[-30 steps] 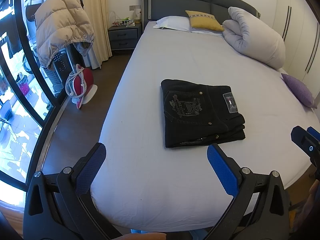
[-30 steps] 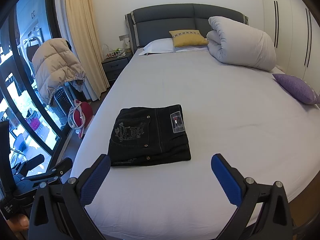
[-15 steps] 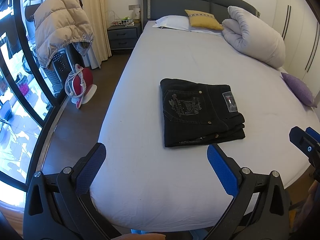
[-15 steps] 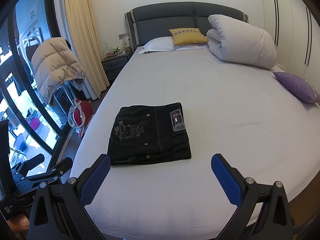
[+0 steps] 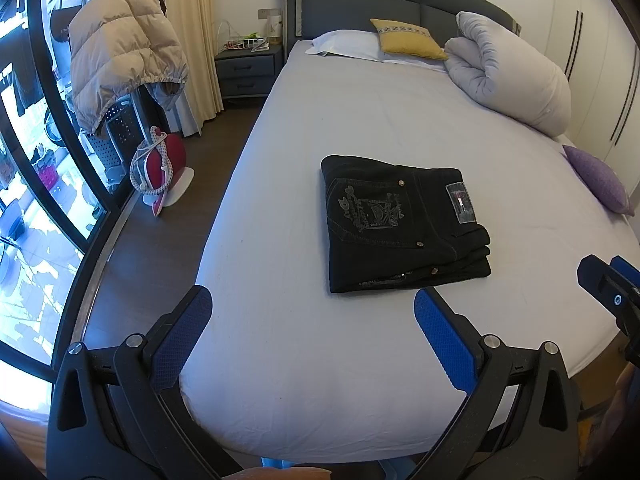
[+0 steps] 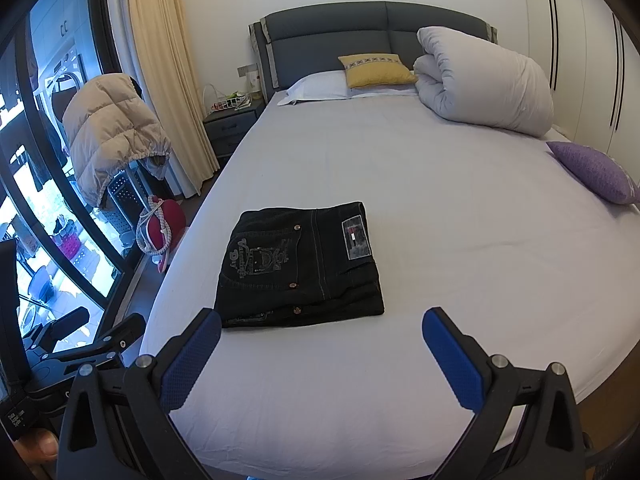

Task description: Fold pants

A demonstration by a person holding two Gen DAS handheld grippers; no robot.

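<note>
Since half a second ago, black jeans [image 5: 404, 228] unmoved: compact folded stack on bed sheet [image 5: 304, 360], near foot edge. Fold judged finished. Left gripper [image 5: 312, 330] and right gripper [image 6: 320, 352] held back over foot edge, jaws wide apart, nothing gripped.

on the bed [image 5: 304, 360]: 1 folded pair of black pants [image 5: 400, 224], 1 white pillow [image 5: 344, 42], 1 yellow cushion [image 5: 404, 38], 1 rolled duvet [image 5: 508, 76], 1 purple cushion [image 5: 598, 178] at the right edge. beside it, 1 nightstand [image 5: 246, 72].
</note>
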